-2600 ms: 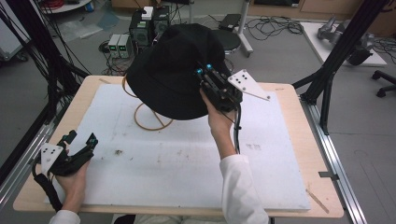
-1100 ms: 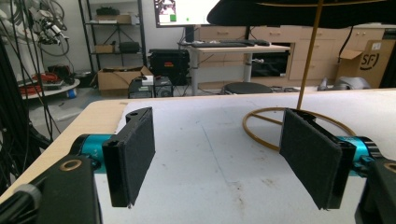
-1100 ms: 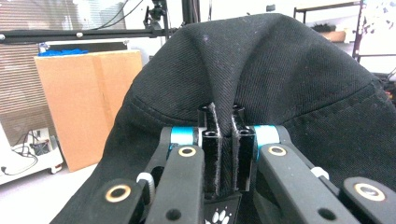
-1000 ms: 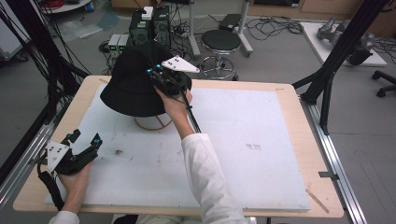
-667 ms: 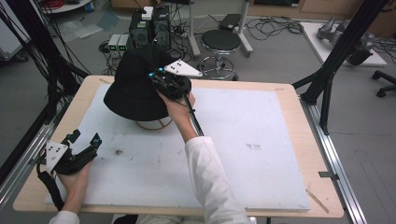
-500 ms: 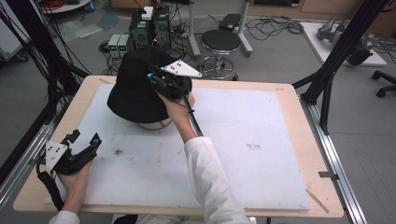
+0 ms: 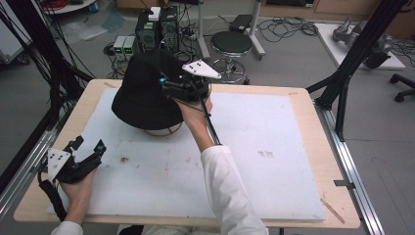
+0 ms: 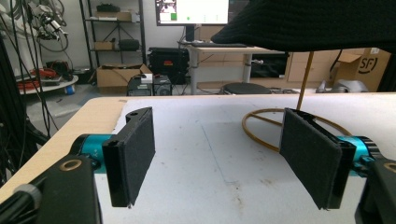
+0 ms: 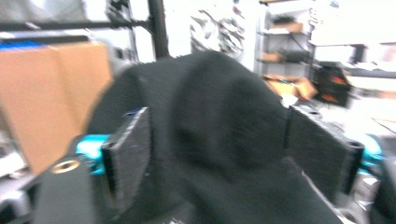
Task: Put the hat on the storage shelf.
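Observation:
A black bucket hat [image 7: 144, 93] sits on a thin wooden stand whose ring base [image 7: 164, 130] rests on the white mat at the back left. My right gripper [image 7: 166, 87] is at the hat's right side, level with its crown. Its jaws have just been opening and now stand wide. In the right gripper view the hat [image 9: 215, 121] bulges between the pads [image 9: 128, 154], which do not press on it. My left gripper [image 7: 88, 145] lies open at the front left with nothing between its pads [image 8: 135, 154]. Its view shows the hat brim [image 8: 317, 23] and the stand ring [image 8: 280, 126].
A white mat [image 7: 274, 161] covers most of the wooden table [image 7: 306, 105]. Black frame posts [image 7: 352, 54] rise at both sides. A stool [image 7: 231, 44] and computer boxes [image 7: 156, 24] stand on the floor behind the table.
The right hand carried the hat from the table's middle to the back left and lowered it over the stand. Its jaws then opened off the hat. The left gripper stayed put.

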